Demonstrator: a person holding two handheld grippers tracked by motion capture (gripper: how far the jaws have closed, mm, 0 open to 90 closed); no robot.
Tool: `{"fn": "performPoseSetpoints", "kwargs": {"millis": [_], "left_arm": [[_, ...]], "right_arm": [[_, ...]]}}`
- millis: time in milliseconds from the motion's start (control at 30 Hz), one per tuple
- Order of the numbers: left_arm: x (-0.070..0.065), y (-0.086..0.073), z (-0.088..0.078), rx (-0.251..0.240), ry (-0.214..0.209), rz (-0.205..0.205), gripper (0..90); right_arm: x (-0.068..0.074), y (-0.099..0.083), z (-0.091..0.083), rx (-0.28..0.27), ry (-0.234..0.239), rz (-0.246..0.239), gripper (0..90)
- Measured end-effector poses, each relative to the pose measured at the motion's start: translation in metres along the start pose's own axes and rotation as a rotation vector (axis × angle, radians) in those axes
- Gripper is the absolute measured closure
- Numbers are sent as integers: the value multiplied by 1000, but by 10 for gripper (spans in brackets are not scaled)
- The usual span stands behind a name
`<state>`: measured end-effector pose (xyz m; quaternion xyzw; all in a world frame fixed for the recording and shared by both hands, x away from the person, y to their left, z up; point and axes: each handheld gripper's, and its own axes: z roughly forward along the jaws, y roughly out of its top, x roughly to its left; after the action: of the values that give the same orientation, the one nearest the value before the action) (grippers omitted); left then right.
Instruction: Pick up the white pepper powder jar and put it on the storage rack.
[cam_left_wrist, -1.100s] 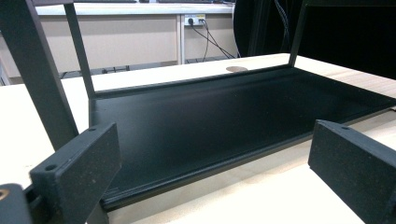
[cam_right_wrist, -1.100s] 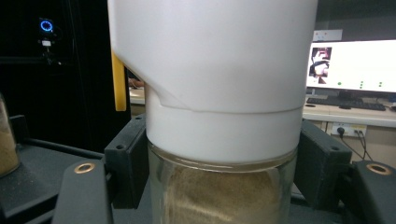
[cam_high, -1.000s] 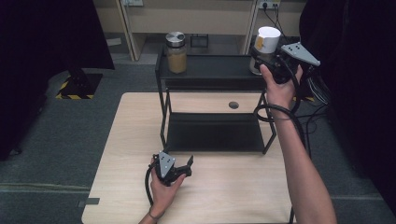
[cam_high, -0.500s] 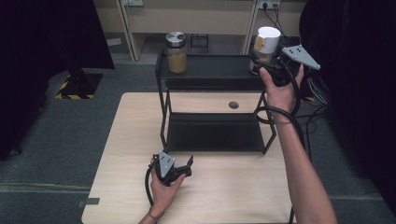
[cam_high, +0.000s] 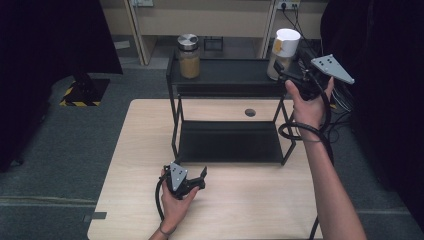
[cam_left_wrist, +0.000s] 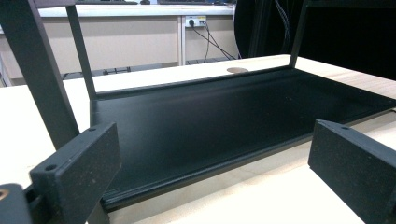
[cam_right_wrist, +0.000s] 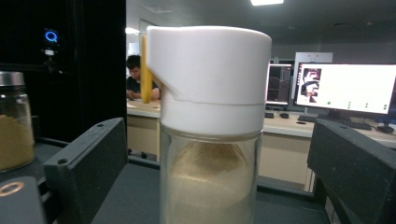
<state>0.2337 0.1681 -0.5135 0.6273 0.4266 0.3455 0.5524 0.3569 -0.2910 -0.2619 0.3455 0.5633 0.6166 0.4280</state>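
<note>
The white-capped jar (cam_right_wrist: 211, 140) of tan powder stands upright on the shelf (cam_high: 235, 75), between the right claw's (cam_right_wrist: 217, 172) just-opened jaws, untouched.

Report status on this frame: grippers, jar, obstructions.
Right gripper jaws just opened, clear of the white-lidded glass jar of tan powder standing upright on the black metal rack's top shelf. Left gripper open, on the table. Nothing in the way.
</note>
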Motion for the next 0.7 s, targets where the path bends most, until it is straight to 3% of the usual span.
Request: {"fn": "performPoseSetpoints", "kwargs": {"millis": [700], "left_arm": [[-1,0,0,2,3,0,17]], "right_arm": [[4,-17,-30,-38,36,-8,53]]}}
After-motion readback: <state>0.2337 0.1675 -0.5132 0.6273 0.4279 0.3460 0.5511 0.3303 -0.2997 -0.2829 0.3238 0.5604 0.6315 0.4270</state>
